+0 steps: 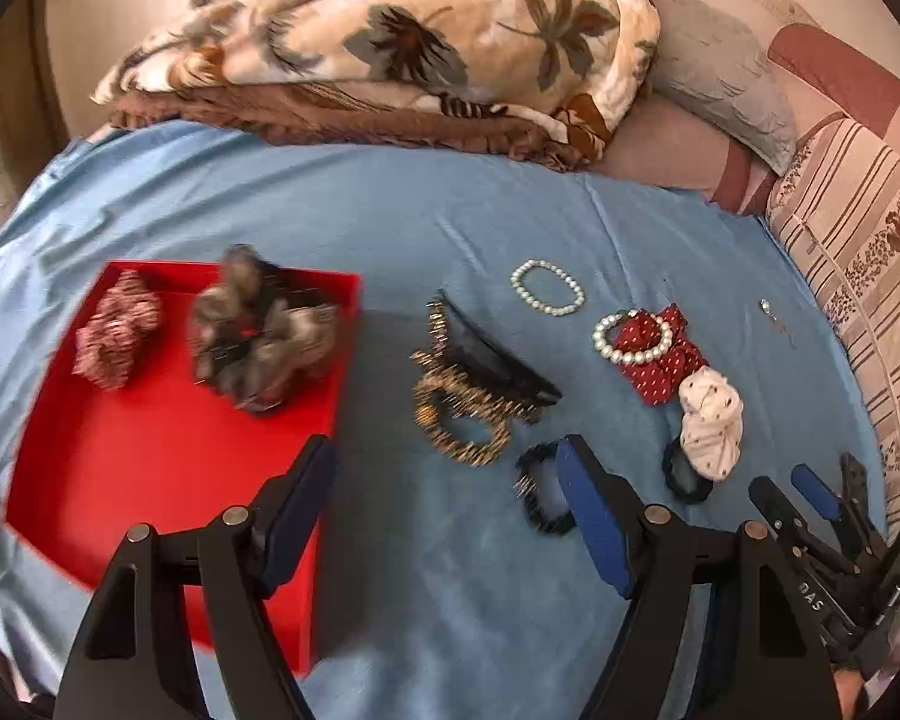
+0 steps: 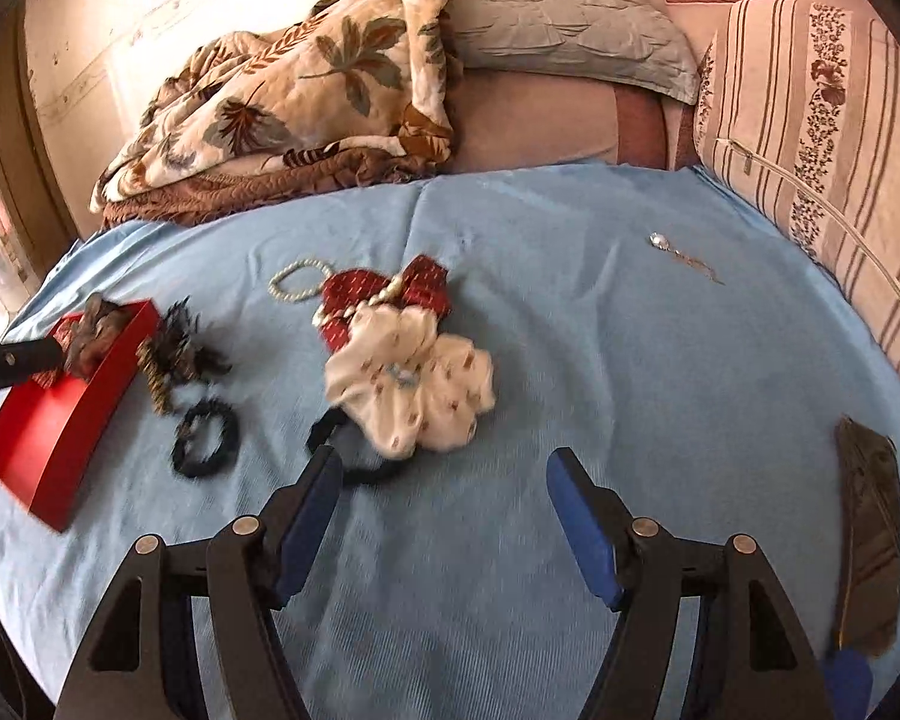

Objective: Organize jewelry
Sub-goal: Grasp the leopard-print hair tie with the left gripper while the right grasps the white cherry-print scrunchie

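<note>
Both tongs stand wide open and hold nothing. The left tongs (image 1: 450, 480) hang low over the bed (image 1: 390, 210), one blue pad above the near right corner of the red tray (image 1: 150, 480), the other just over a small black hair tie (image 1: 540, 498). The right tongs (image 2: 444, 492) hover over bare blue sheet, with the white dotted scrunchie (image 2: 414, 390) just ahead of them and a black band (image 2: 330, 438) poking out from under its near edge, close to the left pad.

The tray sits toward the left edge of the bed and already carries a pink scrunchie (image 1: 117, 330) and a grey one (image 1: 264, 330). Loose on the sheet right of it lie a gold spiked bracelet (image 1: 456, 414) touching a black hair claw (image 1: 498, 366), then a pearl bracelet (image 1: 547, 288) lying alone, a second pearl bracelet (image 1: 630, 339) resting on a red dotted scrunchie (image 1: 660, 360), and a small silver earring (image 2: 684, 255) well apart toward the right edge.

The white scrunchie looks light, soft and springy; pinching across one bunched fold should hold it, though the band beneath may drag along. The pearls are probably slick and hard, best taken across the strand, and lifting the red scrunchie could tip them off. The spiked piece may snag on the claw.
</note>
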